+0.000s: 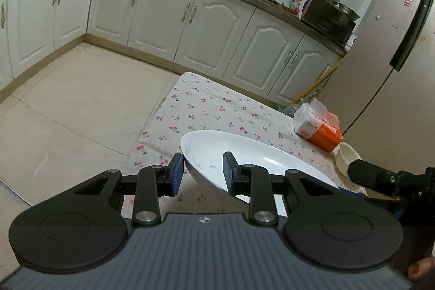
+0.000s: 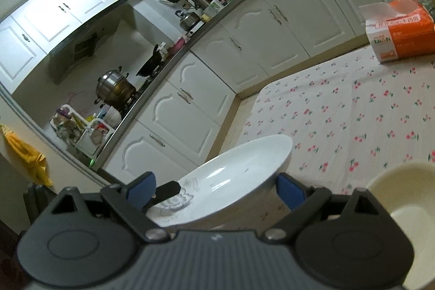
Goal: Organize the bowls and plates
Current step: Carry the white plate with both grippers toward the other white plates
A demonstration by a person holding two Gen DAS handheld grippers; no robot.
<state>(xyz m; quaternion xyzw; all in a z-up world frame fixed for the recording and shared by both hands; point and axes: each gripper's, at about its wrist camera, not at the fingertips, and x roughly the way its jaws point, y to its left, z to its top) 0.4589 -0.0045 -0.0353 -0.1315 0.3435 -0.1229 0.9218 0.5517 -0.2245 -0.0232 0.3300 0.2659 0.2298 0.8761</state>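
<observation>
The left gripper (image 1: 202, 171) is clenched on the near-left rim of the white plate (image 1: 244, 154), one blue pad under the outside wall and the other inside the dish, and the plate hangs tilted above the near part of the desk (image 1: 217, 105) with its cherry-print cloth. In the right wrist view the right gripper (image 2: 214, 189) stands released, its blue pads wide apart with the same white plate (image 2: 239, 167) in front between them and not pressed. A cream bowl (image 2: 407, 197) sits at the near right, just beside that gripper, and an orange tissue pack (image 2: 397, 37) lies at the far right. My reading is that the plate is being carried toward a stacking spot. Held by one rim only, it could pivot, so level it before setting down, lower it gently, and keep it apart from the bowl and the other gripper.
</observation>
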